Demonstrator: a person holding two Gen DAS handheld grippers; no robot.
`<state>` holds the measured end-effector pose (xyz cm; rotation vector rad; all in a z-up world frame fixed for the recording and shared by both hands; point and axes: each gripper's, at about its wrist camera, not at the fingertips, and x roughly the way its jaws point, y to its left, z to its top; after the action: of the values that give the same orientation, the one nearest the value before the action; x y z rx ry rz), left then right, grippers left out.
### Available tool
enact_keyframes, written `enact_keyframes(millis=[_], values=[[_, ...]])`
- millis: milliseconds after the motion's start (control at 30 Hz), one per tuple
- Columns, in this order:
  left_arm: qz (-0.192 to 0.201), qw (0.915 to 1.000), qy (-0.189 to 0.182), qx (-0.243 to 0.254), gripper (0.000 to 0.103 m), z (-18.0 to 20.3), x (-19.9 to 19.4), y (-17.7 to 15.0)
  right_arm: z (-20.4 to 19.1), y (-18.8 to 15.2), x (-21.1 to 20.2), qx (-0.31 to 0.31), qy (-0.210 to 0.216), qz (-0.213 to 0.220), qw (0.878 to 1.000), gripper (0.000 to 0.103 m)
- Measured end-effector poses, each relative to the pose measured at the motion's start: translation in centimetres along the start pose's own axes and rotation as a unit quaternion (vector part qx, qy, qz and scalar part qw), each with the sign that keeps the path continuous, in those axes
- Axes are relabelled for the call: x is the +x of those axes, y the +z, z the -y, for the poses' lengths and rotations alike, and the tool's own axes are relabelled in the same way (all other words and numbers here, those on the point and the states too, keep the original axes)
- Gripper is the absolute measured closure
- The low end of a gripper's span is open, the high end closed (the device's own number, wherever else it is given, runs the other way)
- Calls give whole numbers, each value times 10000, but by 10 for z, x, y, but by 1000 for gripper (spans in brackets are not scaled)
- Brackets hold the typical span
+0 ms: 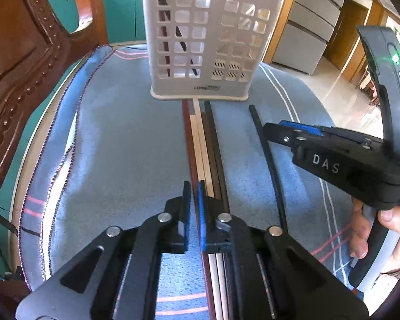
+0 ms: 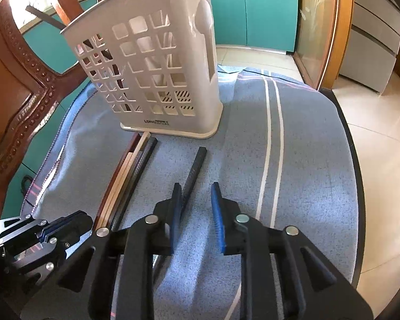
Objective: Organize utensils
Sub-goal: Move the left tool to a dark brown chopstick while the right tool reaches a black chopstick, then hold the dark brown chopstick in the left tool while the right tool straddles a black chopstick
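Note:
A white perforated utensil holder [image 1: 208, 40] [image 2: 152, 80] stands upright on the blue cloth, with dark chopsticks showing through the holes of its left compartment. Several chopsticks [image 1: 202, 144] [image 2: 128, 181], red-brown, pale and dark, lie side by side in front of it. My left gripper [image 1: 192, 188] [image 2: 89, 220] is down at their near end; its jaws stand a narrow slit apart, astride the red-brown chopstick [image 1: 187, 122]. A lone black chopstick [image 1: 256, 117] [image 2: 197, 160] lies to the right. My right gripper [image 2: 196, 186] [image 1: 268, 130] is open around it, the stick close to the left finger.
The blue striped cloth [image 2: 306, 160] covers a round, dark-rimmed table [image 2: 356, 160]. A carved wooden chair [image 1: 18, 66] [image 2: 18, 93] stands close at the left. Tiled floor lies beyond the right edge. A person's hand [image 1: 386, 224] holds the right gripper's handle.

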<state>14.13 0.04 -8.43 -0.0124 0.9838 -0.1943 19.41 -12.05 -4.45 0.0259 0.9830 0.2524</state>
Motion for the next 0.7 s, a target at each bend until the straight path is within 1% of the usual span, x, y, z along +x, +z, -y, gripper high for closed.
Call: enact_keyframes(millis=[100,167,200,267,300,333,433,467,500,567,667,700], values=[[11,9999,157,45,91,2,1,1,-2,-2,4,-32,-6,-49,10000,76],[-10,9999,163,-18,89,0,2,3,-2,-3,5,-40,-14,-51,10000,74],[-34,9997,230,-56,90,-2,3,3,-2,-3,4,-40,-25,-45,10000,73],[-27,9997,223,-137,92,-9,1,3,0,-3,4,-15,-32,-41,10000,71],[-30,9996,219,-192,94,-12,1,3,1,-3,4,0,-36,-41,10000,70],[-29,9995,233,-227,97,-16,2,4,1,-3,4,9,-35,-41,10000,70],[-27,9991,215,-376,99,-25,-1,4,2,-3,3,-1,-40,-44,10000,69],[-21,9989,187,-425,100,-27,-2,4,2,-4,4,-14,-43,-52,10000,69],[-6,9989,175,-445,102,-37,-5,5,2,-4,4,-26,-41,-58,10000,69],[60,9987,127,-495,102,-44,-8,6,0,-4,5,-62,-49,-76,9999,69],[269,9983,40,-516,102,-49,-18,10,-3,-5,5,-169,-81,-88,9998,70],[342,9982,46,-487,102,-50,-21,11,-5,-6,6,-214,-43,-93,9997,77]])
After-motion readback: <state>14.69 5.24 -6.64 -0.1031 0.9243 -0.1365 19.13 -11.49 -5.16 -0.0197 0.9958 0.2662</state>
